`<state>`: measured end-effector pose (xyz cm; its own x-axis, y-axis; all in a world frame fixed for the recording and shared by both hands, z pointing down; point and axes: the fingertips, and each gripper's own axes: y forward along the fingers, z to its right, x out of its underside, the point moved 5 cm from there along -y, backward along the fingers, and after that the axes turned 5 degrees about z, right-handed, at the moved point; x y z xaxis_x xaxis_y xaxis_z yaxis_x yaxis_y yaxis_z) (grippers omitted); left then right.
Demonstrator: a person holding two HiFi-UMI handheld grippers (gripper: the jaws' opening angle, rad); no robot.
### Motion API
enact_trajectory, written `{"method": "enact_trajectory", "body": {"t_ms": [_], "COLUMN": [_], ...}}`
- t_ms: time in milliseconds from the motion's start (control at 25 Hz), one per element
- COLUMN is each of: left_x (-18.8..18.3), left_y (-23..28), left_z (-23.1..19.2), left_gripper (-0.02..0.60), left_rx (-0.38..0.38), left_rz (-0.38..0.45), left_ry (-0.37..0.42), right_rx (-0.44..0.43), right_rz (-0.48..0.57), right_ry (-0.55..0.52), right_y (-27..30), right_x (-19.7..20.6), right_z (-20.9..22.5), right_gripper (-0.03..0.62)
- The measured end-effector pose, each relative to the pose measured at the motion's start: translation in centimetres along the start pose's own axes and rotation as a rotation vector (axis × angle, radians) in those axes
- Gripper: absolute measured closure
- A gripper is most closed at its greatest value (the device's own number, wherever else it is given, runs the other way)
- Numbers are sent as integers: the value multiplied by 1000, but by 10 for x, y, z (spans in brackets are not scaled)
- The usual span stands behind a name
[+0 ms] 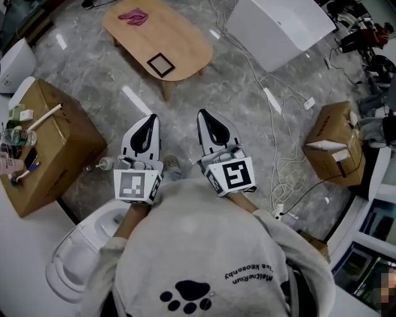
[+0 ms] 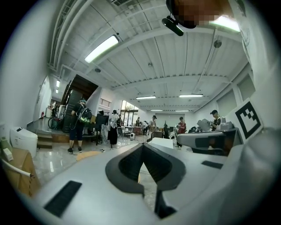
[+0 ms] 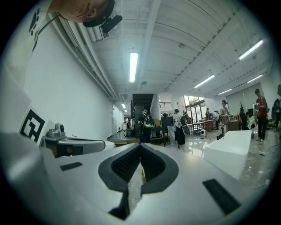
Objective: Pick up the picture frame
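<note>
The picture frame [image 1: 161, 64], a small square with a dark border, lies flat near the front edge of an oval wooden table [image 1: 185, 37] across the floor from me. Both grippers are held level in front of my chest, side by side, pointing toward the table and well short of it. In the head view my left gripper [image 1: 151, 117] and my right gripper [image 1: 203, 114] have their jaws together. The left gripper view shows that gripper [image 2: 142, 144] shut with nothing in it, and the right gripper view shows the same for the other gripper [image 3: 139, 145].
A pink cloth [image 1: 133, 17] lies on the table's far end. A cardboard box [image 1: 55, 145] with bottles stands at the left, a white cabinet [image 1: 278, 25] at the top right, and another box [image 1: 334, 145] at the right. Cables [image 1: 275, 117] trail over the marble floor. People [image 2: 78, 125] stand far off.
</note>
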<state>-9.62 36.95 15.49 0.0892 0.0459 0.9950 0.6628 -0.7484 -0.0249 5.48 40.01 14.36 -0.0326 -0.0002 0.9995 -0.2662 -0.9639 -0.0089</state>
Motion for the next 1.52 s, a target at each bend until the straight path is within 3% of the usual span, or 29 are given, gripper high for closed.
{"method": "enact_trajectory", "body": {"t_ms": [320,840,1160,1520], "left_x": [5,9,14,9], "left_y": [16,65,136,228], "left_z": [-21,-63,-102,-148], "left_gripper": [574,574,574,574], "left_rx": [-8,-66,-162,-325], "left_rz": [0,10,17,26], "left_ry": [-18,-12,-30,-52], "right_rx": [-8,-104,-200,-365], "right_rz": [1,40,23,-39], "right_ry": [-8,-13,-17,-37], "right_y": [29,110,193,303], "right_x": [0,0,4,4], "right_z": [6,24,67,127], "right_gripper": [586,586,586,586]}}
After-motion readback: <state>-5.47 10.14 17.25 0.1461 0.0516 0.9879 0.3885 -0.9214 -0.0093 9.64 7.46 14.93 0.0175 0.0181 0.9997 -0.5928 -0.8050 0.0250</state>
